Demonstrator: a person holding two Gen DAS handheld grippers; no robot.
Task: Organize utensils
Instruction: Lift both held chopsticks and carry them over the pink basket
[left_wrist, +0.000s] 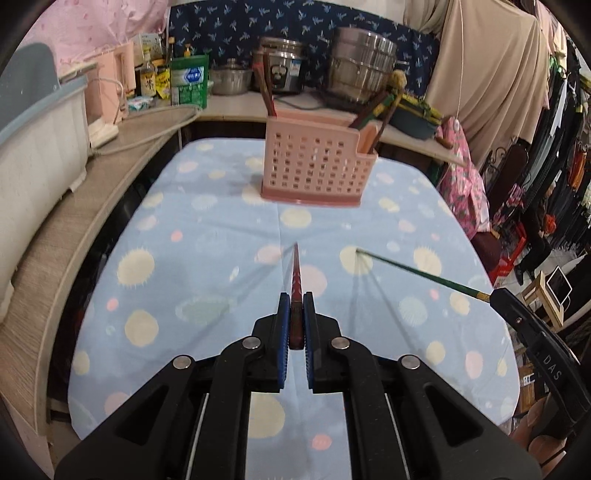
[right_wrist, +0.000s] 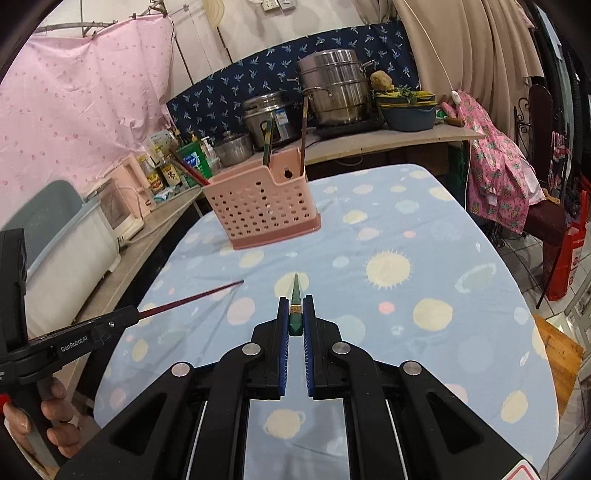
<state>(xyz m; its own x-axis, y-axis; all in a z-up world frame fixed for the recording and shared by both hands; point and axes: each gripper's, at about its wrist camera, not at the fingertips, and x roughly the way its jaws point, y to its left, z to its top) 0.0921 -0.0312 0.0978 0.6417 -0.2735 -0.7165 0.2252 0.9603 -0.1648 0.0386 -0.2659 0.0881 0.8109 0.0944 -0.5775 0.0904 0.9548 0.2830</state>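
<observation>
Two grippers, one chopstick each. The left gripper (left_wrist: 294, 308) is clamped tight on a dark red tapered chopstick (left_wrist: 295, 273) at frame centre; the right gripper (right_wrist: 295, 310) is clamped on a green tapered chopstick (right_wrist: 296, 295). Above centre, one pink perforated plastic utensil holder (left_wrist: 314, 166) stands on the blue spotted tablecloth (left_wrist: 207, 266), holding several chopsticks, count unclear.

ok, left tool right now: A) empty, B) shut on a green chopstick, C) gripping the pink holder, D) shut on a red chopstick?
D: the left tool is clamped on the red chopstick, while the green chopstick sits in the right tool; the pink holder stands apart on the table.
</observation>
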